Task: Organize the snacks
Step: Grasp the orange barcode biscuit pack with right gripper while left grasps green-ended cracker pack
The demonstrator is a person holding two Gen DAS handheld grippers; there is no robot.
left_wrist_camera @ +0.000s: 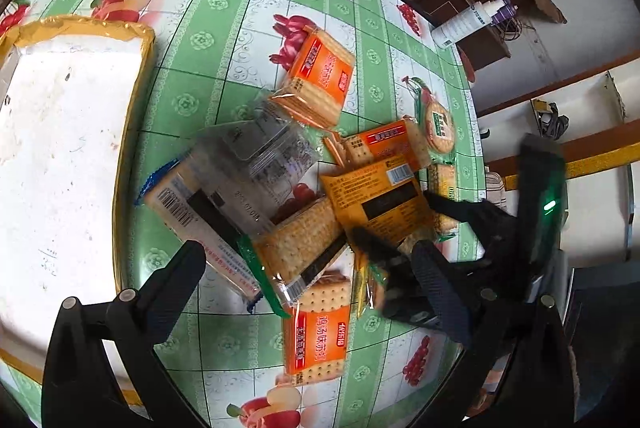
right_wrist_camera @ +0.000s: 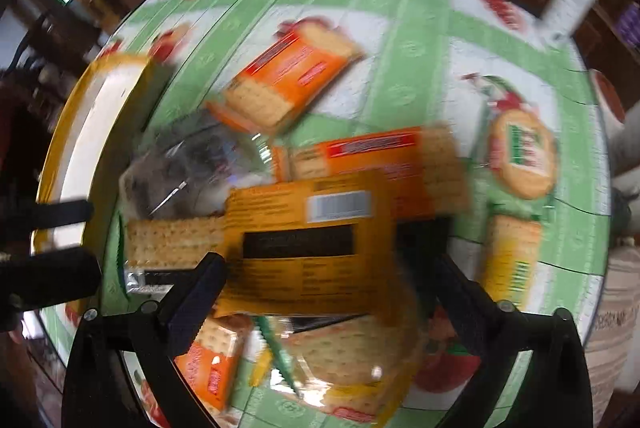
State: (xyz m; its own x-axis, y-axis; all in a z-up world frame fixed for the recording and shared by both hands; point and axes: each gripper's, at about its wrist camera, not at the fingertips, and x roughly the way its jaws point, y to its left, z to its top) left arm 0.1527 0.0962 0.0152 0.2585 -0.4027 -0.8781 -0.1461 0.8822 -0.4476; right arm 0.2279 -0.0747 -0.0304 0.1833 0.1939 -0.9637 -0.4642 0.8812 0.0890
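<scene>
The yellow cracker pack (right_wrist_camera: 308, 244) lay atop the snack pile on the surface between the wide-spread right tongs (right_wrist_camera: 328, 292), looking light, crinkly and breakable, best pinched across its short sides, while the left tongs (left_wrist_camera: 316, 288) gaped empty.

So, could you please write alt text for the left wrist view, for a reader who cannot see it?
A heap of cracker packets, mostly orange, lies on a green fruit-print tablecloth beside a gold-rimmed white tray. The left gripper hangs open over the heap, while the right gripper reaches in from the right.
</scene>
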